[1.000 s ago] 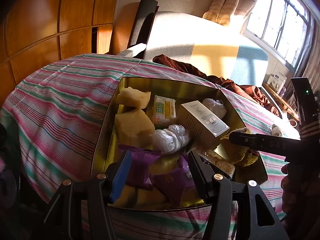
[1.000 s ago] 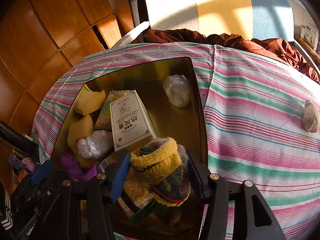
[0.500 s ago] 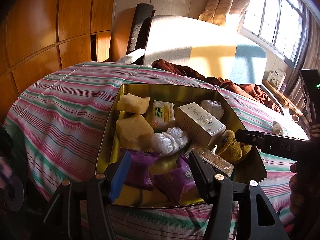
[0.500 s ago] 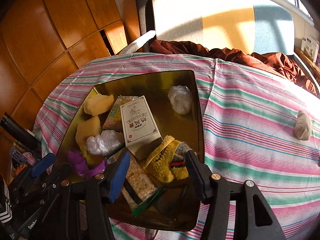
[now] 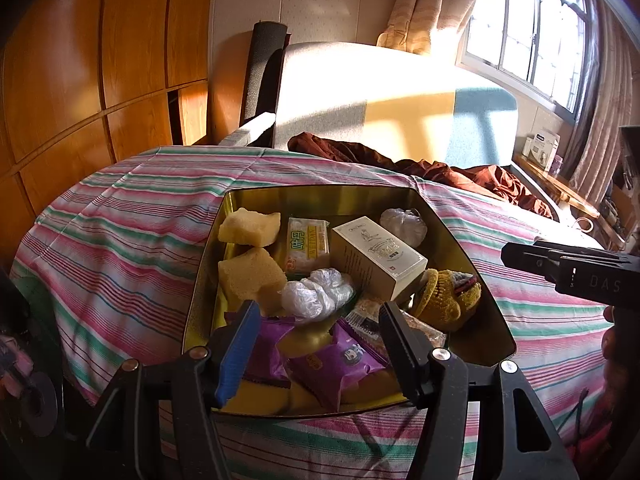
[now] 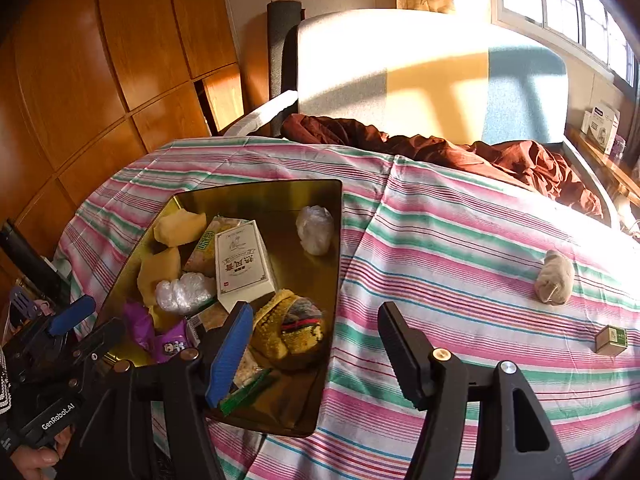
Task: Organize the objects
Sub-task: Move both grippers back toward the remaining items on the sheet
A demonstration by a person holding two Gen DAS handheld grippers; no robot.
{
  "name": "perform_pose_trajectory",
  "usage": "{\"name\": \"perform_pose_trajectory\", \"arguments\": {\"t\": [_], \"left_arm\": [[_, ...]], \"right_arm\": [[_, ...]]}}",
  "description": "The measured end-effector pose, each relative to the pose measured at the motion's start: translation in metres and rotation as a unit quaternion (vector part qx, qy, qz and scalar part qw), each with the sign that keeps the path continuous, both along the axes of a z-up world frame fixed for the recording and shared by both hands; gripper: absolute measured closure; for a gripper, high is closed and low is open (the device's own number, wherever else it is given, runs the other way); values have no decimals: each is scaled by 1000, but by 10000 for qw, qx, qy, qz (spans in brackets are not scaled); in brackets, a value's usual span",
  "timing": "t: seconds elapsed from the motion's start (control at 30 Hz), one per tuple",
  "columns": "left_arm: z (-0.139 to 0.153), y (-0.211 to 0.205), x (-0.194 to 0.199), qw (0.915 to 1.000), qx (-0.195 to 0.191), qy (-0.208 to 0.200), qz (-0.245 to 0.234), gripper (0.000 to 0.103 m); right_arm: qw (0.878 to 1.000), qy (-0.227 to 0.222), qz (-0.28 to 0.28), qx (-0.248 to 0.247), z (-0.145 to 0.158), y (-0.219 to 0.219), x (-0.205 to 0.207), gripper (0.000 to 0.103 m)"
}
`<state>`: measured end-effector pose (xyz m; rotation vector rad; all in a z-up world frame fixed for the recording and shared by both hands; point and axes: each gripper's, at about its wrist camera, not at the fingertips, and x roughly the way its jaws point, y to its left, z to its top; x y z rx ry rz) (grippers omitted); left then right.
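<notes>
scene: a gold tin (image 6: 334, 240) sits on a striped cloth (image 6: 460, 248) over a table, near the cloth's left edge in the right wrist view.
tin contents: two yellow sponges (image 5: 250, 274), a white box (image 5: 378, 258), crumpled plastic (image 5: 316, 294), purple snack packets (image 5: 340, 360) and a knitted yellow sock bundle (image 6: 290, 330) against the tin's right wall near its front corner.
still outside the tin: a rolled beige sock (image 6: 554, 278) and a small green box (image 6: 611, 340), both toward the cloth's right edge (well apart from the tin).
right gripper (image 6: 316, 346): its jaws are opening and nothing is between them; the blue pad hangs over the tin's right wall, the black finger over bare cloth.
left gripper (image 5: 320, 346): jaws parted, pressing on nothing; it hovers above the purple packets at the tin's front edge.
stage, as a guess: the knitted bundle looks delivered, and the two loose things on the cloth are what remains.
key relation: the beige sock lies to the right of the right gripper and farther back, its long axis running roughly front to back and a little tilted; the green box lies nearer the front edge, also to the right.
nearer hand: the right one, clearly, since the left is over the far side of the tin.
next move calls for: a swing rightward with the jaws spanning the sock's short width.
</notes>
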<state>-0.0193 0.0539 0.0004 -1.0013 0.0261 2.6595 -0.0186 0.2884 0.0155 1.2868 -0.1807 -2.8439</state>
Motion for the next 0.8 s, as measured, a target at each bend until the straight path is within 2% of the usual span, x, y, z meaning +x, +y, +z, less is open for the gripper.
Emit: {"name": "perform_pose_trajectory", "arguments": {"t": [0.17,0.37,0.43,0.5,0.63,0.8], "left_arm": [[3,14,3,9998,-82,39,-169,41],[9,39,4,9987,-166,89,-467,40],[11,50,5,9979,-202,111,-611,40],[14,62,5,9967,-225,154,-765,40],[18,87,7,9937,-219,197,-1085,39],[17,118,10,9888,-248,143,-1463,38]], "right_arm": [[9992,-132,-364,-34,-3,37,5,37],[9939,-391,-1020,-129,-9,103,14,37],[9901,-453,-1318,-181,-11,132,20,34],[9842,-475,-1686,-266,-12,164,28,26],[9625,-520,-2611,-524,-14,237,50,25],[9212,-494,-3770,-820,-17,323,86,23]]}}
